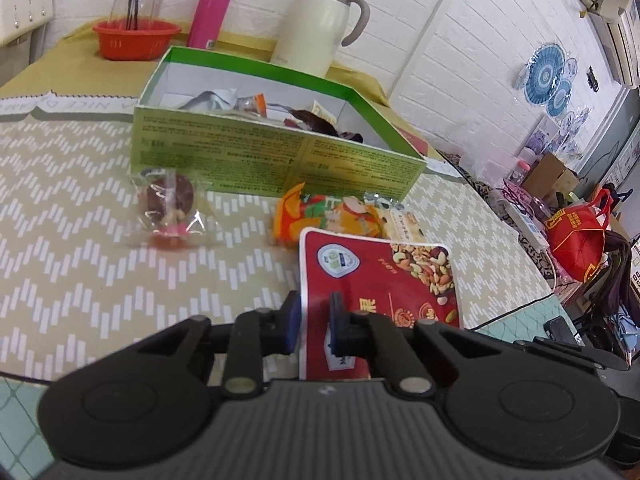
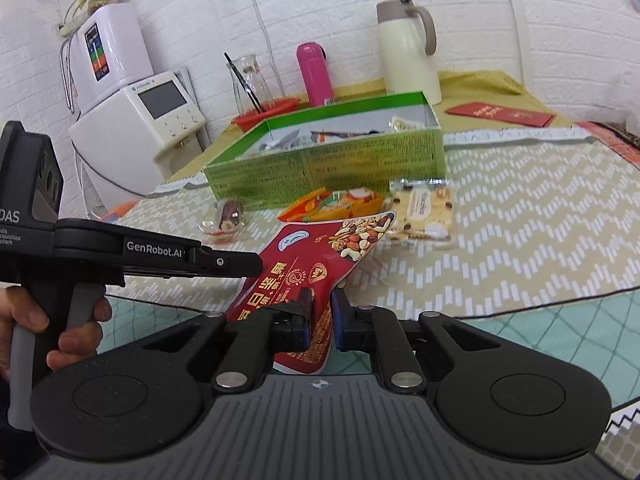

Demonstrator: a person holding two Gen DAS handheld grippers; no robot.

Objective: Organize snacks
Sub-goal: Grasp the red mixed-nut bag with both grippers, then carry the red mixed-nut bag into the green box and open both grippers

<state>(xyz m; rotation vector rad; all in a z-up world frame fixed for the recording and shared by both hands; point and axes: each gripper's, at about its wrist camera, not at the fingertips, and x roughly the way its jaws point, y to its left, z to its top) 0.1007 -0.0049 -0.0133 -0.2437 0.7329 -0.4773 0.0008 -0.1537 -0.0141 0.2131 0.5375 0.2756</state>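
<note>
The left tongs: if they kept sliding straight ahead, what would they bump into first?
The left tongs, shut on the red nut packet, point toward the orange snack packet. They would probably meet that first, then the green box behind it, though depth is hard to judge.

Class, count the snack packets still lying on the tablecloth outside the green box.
3: clear-wrapped chocolate left, orange packet middle, pale cracker packet right. The box could hide more.

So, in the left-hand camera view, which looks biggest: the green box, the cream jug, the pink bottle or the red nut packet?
Largest to smallest as they appear:
1. green box
2. red nut packet, though nearness to the camera inflates it
3. cream jug
4. pink bottle
</note>
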